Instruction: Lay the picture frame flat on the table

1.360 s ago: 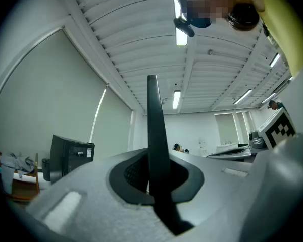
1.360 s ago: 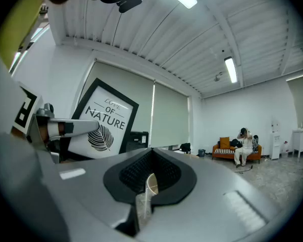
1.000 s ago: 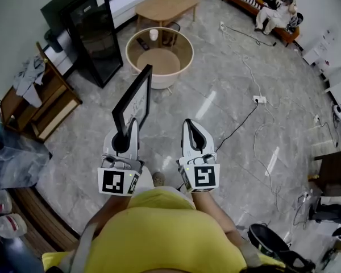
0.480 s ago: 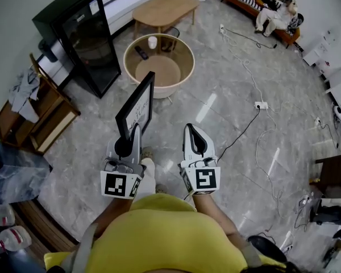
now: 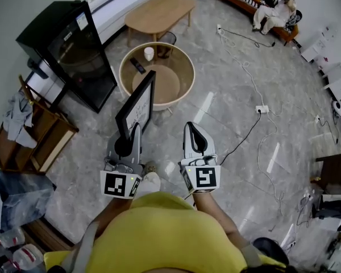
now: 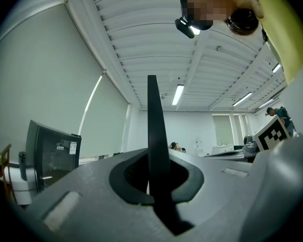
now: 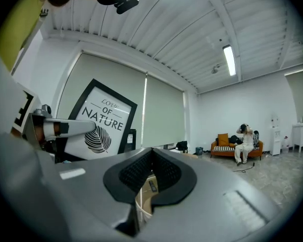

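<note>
**Get the frame over the round table before tipping it**

Nearest, the left gripper (image 5: 132, 131): jaws clamped on the bottom edge of the picture frame (image 5: 137, 102), upright above them, printed face turned toward the right gripper (image 5: 192, 126). That one, just to the right and level with it: jaws pressed together on nothing. Only floor beneath both, so judged to be mid-carry, with no table reached yet.

Just ahead of the left jaws, the round table (image 5: 188, 77), most likely the target. A remote (image 5: 137, 65) and a cup (image 5: 149, 53) on its far part, beyond the frame's top edge.

- Aim for the bare near part of the top, short of both items.
- Move smoothly: a thin pinch on one edge, a tall load above it, likely to swing if jerked.
- Set the bottom edge down first, then tip the upper edge over and lower it gently.
- Bring the free right gripper in to steady the upper edge while tipping.
- Release only once flat.

Farther ahead, a rectangular table (image 5: 159, 11); probably not needed.
</note>
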### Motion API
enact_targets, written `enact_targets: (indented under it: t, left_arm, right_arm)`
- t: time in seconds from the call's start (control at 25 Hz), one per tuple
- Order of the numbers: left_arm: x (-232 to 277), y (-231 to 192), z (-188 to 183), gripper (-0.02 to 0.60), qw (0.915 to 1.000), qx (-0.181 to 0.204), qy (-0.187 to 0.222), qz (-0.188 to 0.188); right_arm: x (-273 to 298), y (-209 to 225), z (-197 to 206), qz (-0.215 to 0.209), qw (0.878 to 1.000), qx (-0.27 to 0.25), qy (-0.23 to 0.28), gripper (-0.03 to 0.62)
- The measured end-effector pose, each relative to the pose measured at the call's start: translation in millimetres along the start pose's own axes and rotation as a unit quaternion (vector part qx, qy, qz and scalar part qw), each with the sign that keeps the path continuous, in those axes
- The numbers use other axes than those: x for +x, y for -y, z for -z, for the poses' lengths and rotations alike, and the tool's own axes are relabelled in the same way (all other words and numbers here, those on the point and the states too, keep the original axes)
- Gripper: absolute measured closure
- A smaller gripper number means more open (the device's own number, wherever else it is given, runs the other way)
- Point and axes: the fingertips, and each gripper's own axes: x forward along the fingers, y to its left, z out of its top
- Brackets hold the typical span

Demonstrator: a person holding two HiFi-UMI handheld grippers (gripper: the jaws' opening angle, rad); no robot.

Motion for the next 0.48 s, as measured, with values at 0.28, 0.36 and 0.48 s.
enact_targets:
  t: [0.28, 0.36, 0.48]
  left_arm:
    - [43, -31, 15, 0.572, 0.9997, -0.014, -0.008, 0.016]
    - [49, -37, 20, 0.572, 0.9996, -0.019, -0.011, 0.019]
    - [56, -46, 26, 0.572, 0.9993, -0.027, -0.016, 0.019]
  right_arm:
    - [46, 13, 11, 0.021, 1.0, -0.001, -0.011, 0.592]
    - [53, 14, 11, 0.027, 1.0, 0.006, -0.014, 0.592]
    - [61, 17, 16, 0.033, 0.999, 0.009, -0.023, 0.592]
